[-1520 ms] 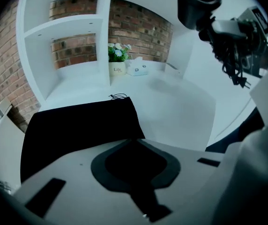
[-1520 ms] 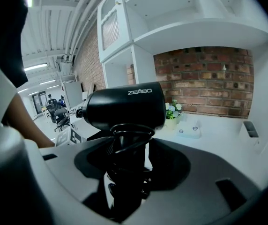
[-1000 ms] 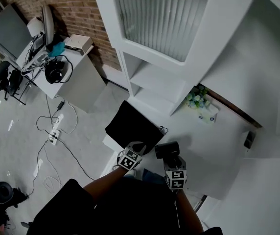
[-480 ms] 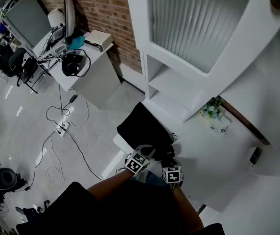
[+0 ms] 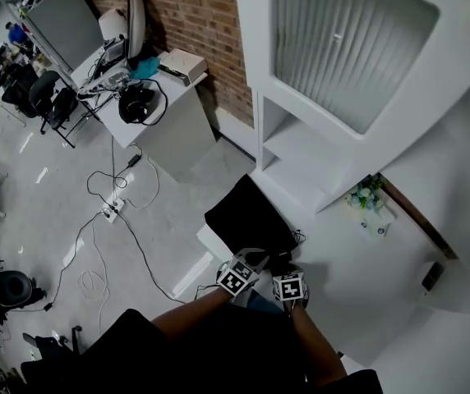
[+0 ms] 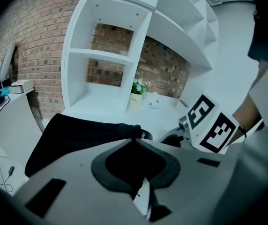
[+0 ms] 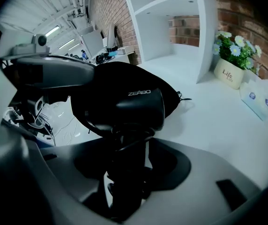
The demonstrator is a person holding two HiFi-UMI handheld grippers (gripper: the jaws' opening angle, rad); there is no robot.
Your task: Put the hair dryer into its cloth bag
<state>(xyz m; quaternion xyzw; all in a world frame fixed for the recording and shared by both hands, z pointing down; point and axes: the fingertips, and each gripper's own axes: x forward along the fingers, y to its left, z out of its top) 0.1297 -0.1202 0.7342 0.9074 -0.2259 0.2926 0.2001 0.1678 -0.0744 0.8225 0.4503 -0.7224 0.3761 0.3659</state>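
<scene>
Left gripper [image 6: 136,143] is closed on the near edge of the bag [image 6: 78,135], with black fabric pinched between its jaws. The bag lies flat on the white counter [image 5: 342,253], and its far end hangs over the counter's edge towards the floor. Right gripper [image 7: 129,142] is clamped on the handle of the dryer [image 7: 127,108]: handle upright between the jaws, barrel on top, pointing away from the camera towards the bag. The dryer is off the counter, right at the bag's near edge and not visibly inside it. Can't tell whether the barrel touches the fabric. In the head view both grippers sit side by side at the bag's near end, left gripper on the left, marker cubes facing up. Flower pot [image 7: 230,74] and a tissue pack [image 7: 258,100] stand on the counter well right of the bag, against the brick wall [image 7: 190,27]. Open white shelves [image 6: 110,55] rise behind the bag.
</scene>
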